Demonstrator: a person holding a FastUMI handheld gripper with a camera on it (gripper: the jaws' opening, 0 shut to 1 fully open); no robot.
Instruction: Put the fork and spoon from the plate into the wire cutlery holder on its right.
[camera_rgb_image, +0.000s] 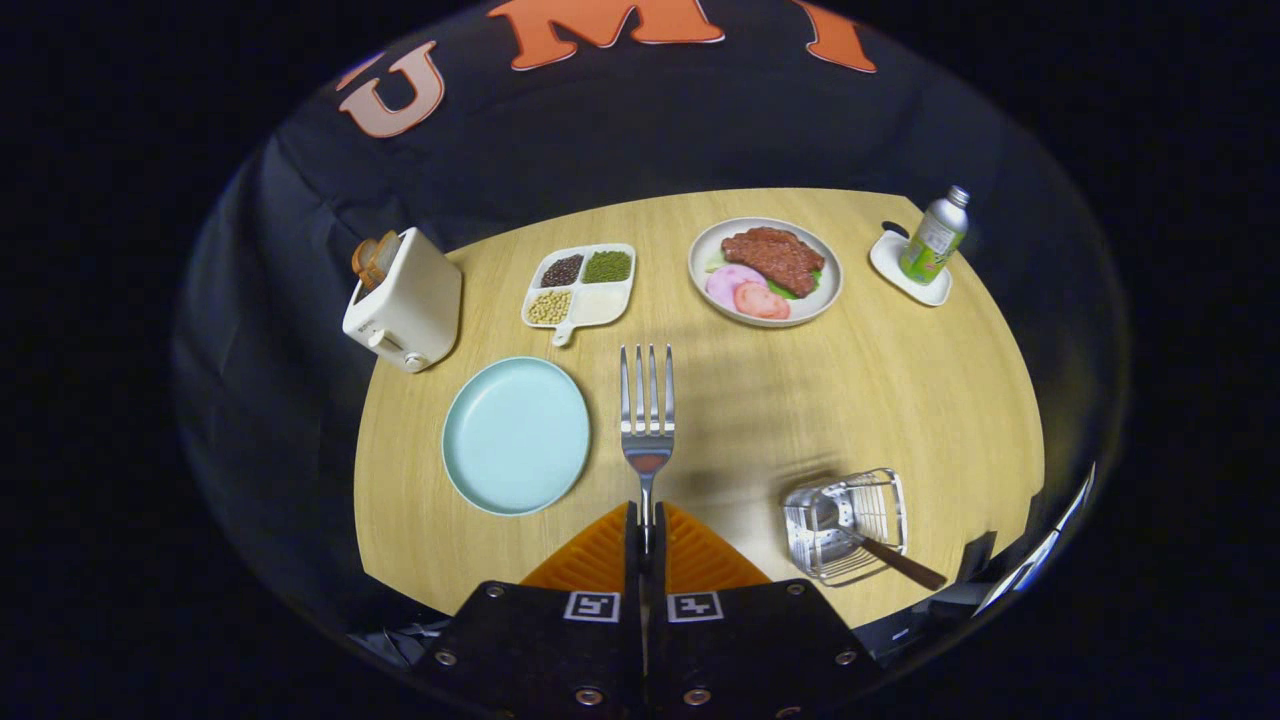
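The fork (647, 415) is the thing in hand: in the gripper view it stands straight out ahead of the gripper (645, 530), its handle pinched between the two orange fingers (600, 555), which are drawn close together on it, its four tines pointing away over the wooden table (800, 400). It is plain bright metal with a narrow neck, and it looks slim and slick, so I judge the hold to depend on steady pressure. It hangs above the table between the pale blue plate (516, 435), just to its left and now bare, and the wire cutlery holder (848, 525), which sits to the right and nearer the gripper. A brown handle (905, 565) already pokes out of the holder, likely the spoon, though its bowl cannot be made out through the wires. So the step looks like the carry of the fork, with the task more than half done. The next move calls for swinging right over the holder, tipping the fork so it enters the open top, and letting go only once it is inside. The wires are close-set, so the tines could catch. Farther off stand a toaster (405, 300), a divided tray (582, 288), a plate of food (765, 270) and a bottle (935, 238).
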